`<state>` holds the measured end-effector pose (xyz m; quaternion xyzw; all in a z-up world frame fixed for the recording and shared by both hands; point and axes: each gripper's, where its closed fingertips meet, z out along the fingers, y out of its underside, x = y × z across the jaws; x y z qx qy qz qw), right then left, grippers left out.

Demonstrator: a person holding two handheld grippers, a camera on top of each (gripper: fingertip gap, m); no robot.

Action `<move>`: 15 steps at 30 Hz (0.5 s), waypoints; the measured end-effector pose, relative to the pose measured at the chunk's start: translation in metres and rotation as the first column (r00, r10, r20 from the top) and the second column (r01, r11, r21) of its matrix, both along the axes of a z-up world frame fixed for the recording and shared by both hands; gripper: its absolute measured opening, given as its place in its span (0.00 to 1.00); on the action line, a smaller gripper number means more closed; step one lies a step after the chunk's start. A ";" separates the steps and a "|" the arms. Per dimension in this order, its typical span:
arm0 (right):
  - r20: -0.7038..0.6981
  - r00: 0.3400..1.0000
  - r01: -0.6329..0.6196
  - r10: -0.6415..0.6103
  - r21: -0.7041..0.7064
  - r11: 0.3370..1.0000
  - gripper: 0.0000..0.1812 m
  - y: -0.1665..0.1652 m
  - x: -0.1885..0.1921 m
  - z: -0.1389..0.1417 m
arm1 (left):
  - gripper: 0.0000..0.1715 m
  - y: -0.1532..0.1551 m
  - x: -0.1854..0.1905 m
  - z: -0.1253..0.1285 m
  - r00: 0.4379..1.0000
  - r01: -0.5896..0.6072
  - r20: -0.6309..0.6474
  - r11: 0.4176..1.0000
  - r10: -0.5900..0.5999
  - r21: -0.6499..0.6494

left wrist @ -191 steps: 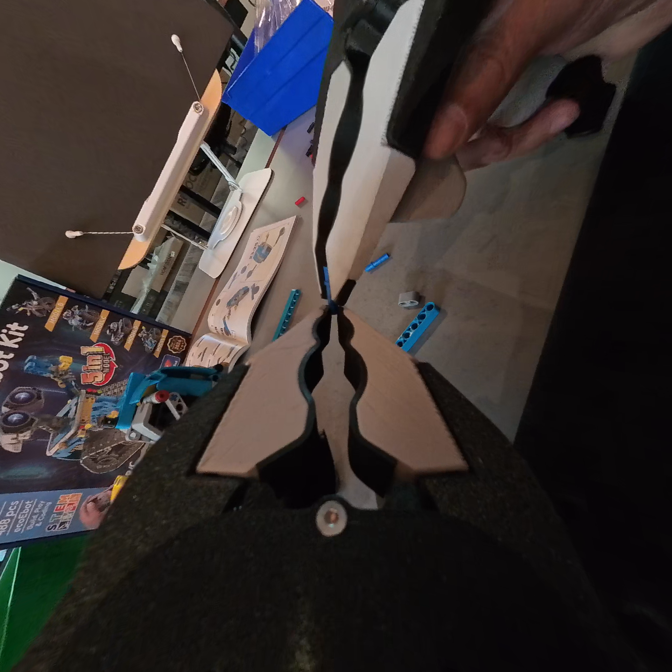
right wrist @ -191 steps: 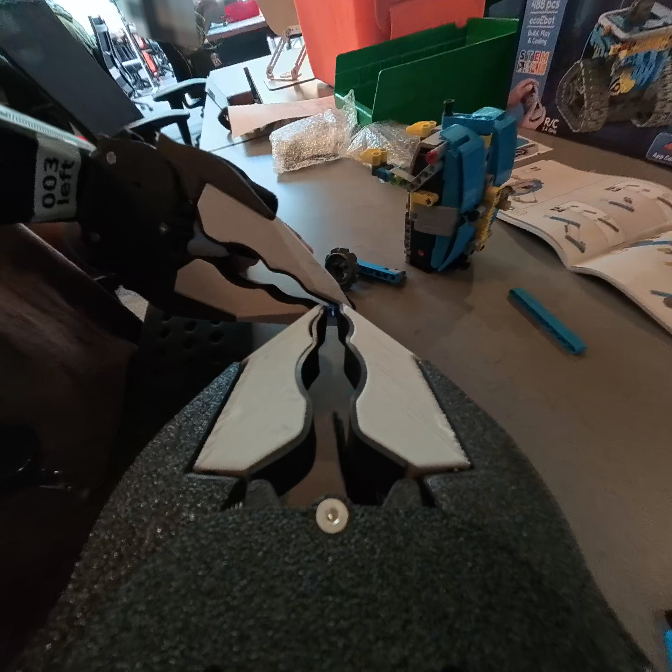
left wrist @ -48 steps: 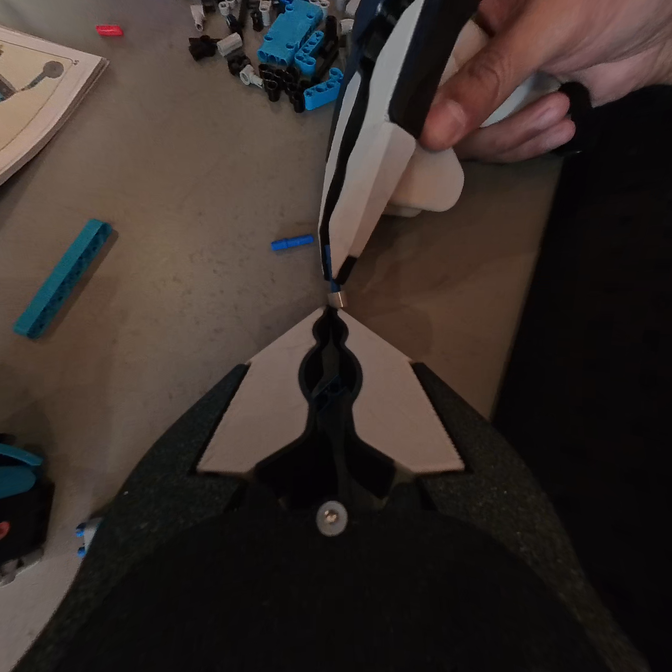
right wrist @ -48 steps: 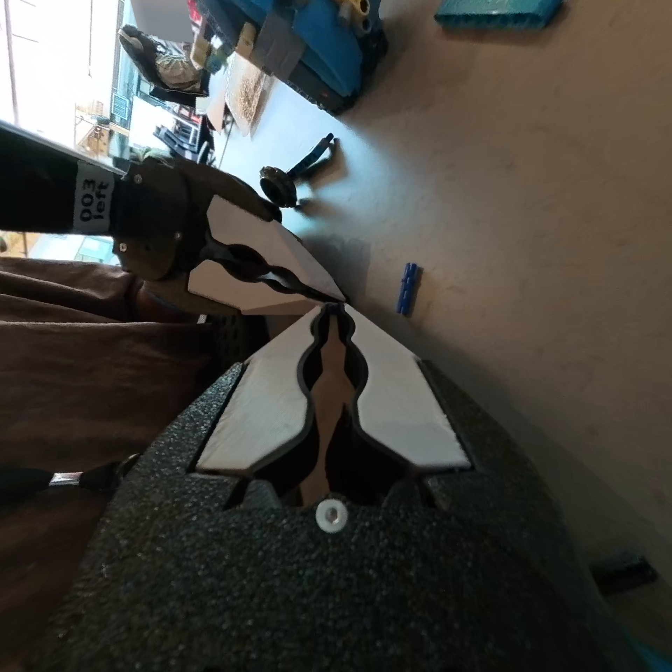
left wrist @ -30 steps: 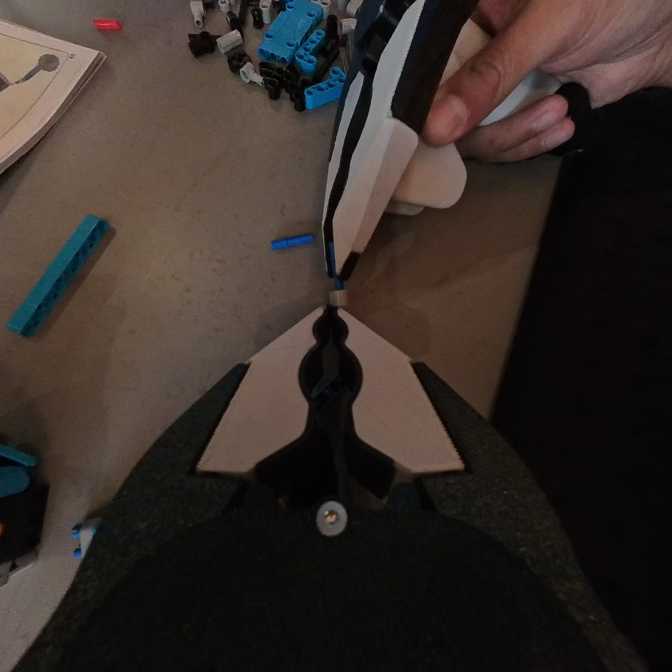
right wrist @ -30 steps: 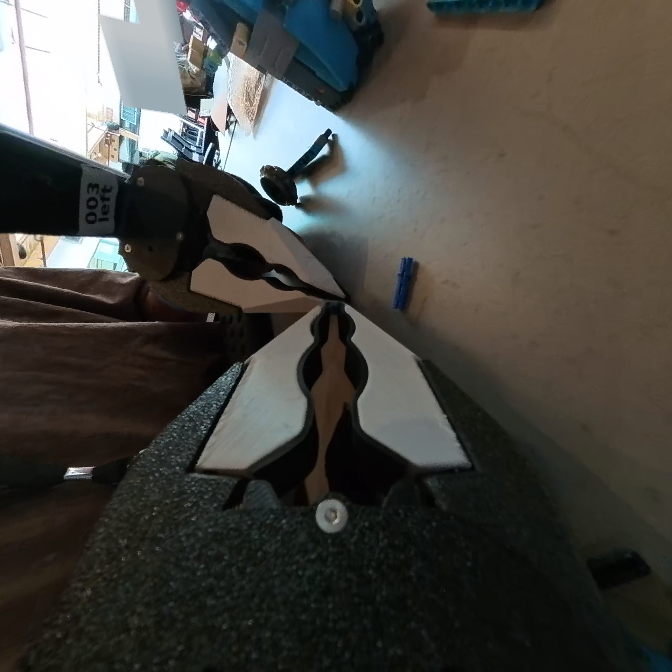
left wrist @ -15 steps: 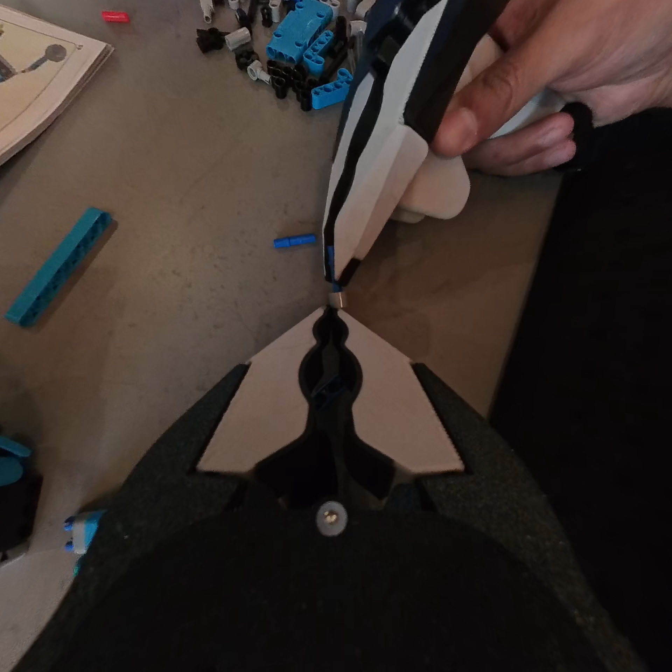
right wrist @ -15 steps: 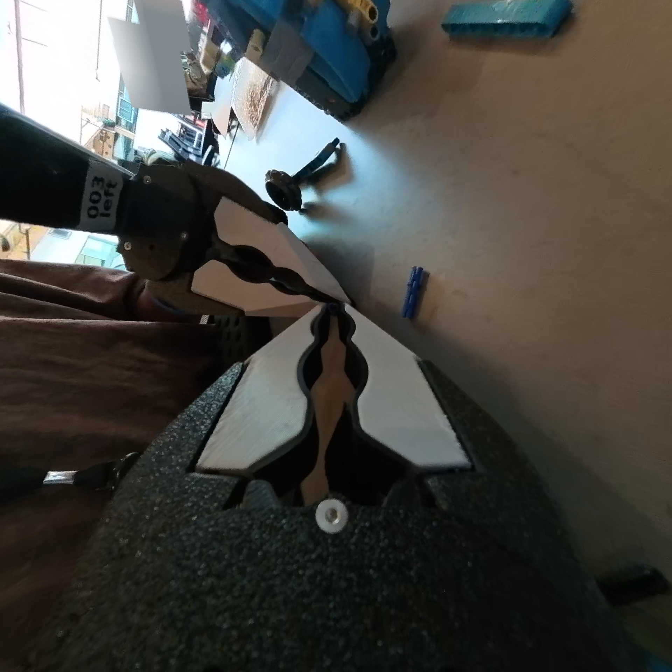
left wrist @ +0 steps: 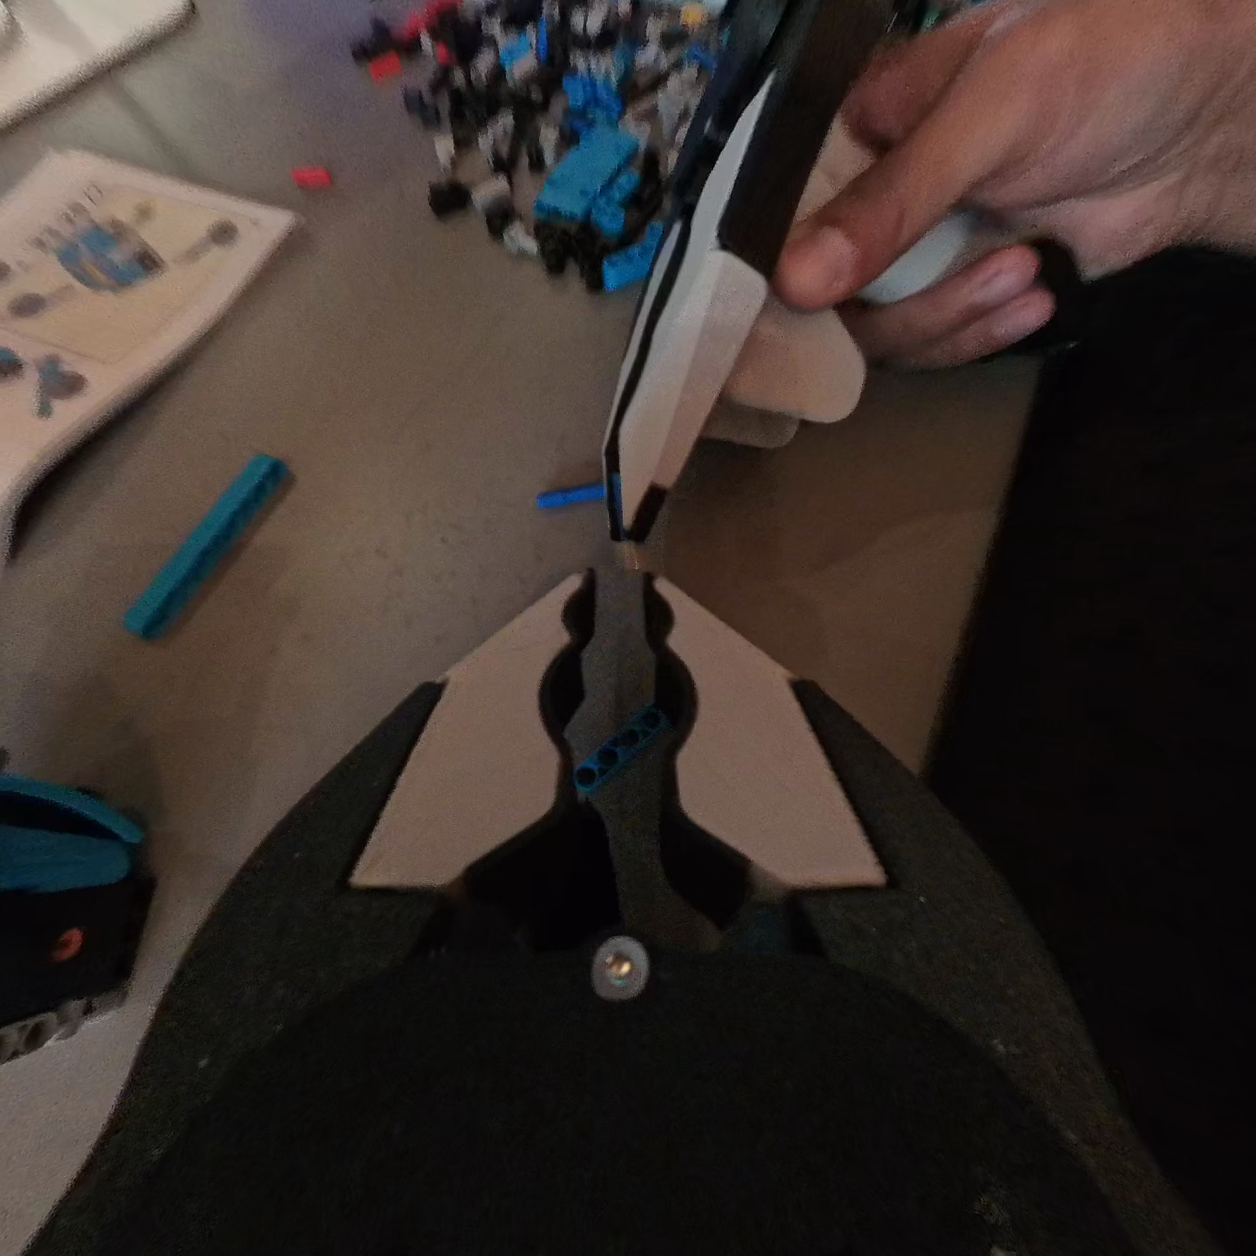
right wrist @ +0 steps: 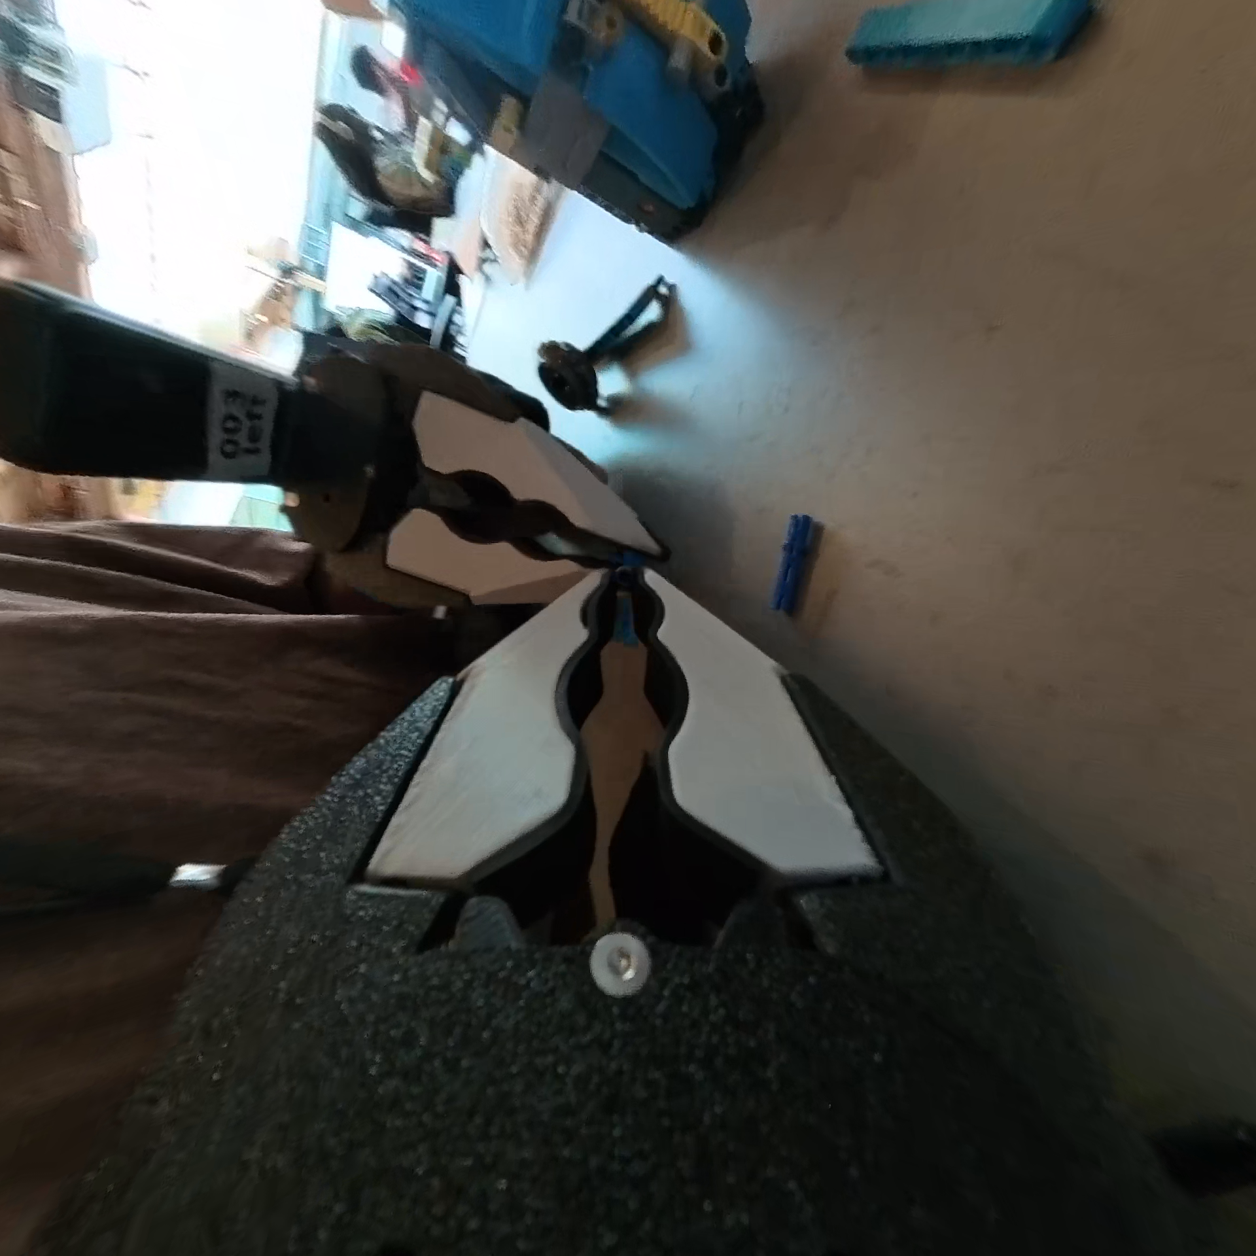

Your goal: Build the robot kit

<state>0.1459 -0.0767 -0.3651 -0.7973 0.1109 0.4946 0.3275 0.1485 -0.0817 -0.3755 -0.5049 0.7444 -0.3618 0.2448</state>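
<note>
While the right gripper (right wrist: 622,578) is clenched on a small blue pin (right wrist: 624,617), the left gripper (left wrist: 615,578) sits nose to nose w/ it, fingers parted a little and gripping nothing I can make out. A tiny grey bush (left wrist: 629,557) shows just beyond the left tips, at the free end of the pin. Whether it's seated on the pin is too blurred to tell. The pin pokes out past the right tips, prob. so its end stays free to meet other parts.

Both grippers hang above the desk (left wrist: 408,408) near its front edge, and a hand (left wrist: 1019,170) squeezes the right one's handle. A blue beam w/ holes (left wrist: 622,747) shows thru the gap btwn the left fingers, and I can't tell what it rests on.

On the desk:
- A spare blue pin (left wrist: 567,498) lies near the tips.
- A teal beam (left wrist: 204,544) lies off to one side.
- An instruction booklet (left wrist: 122,292) lies open.
- A heap of loose parts (left wrist: 578,170) sits farther back.
- A part-built blue model (right wrist: 612,102) stands well apart.
- A wheel on an axle (right wrist: 571,384) lies near the model.
</note>
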 end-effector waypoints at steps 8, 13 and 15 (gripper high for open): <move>-0.248 0.969 0.042 -0.006 0.140 0.989 0.03 -0.002 0.001 0.041 | 0.02 -0.002 0.000 0.038 0.975 -0.026 0.220 0.996 0.043 -0.080; -0.280 0.960 0.058 -0.008 0.174 0.983 0.03 0.002 0.000 0.051 | 0.04 0.002 -0.002 0.047 0.962 -0.036 0.266 0.994 0.062 -0.100; -0.274 0.962 0.063 -0.014 0.173 0.983 0.03 0.004 -0.002 0.050 | 0.11 0.001 -0.005 0.047 0.963 -0.023 0.266 0.995 0.049 -0.100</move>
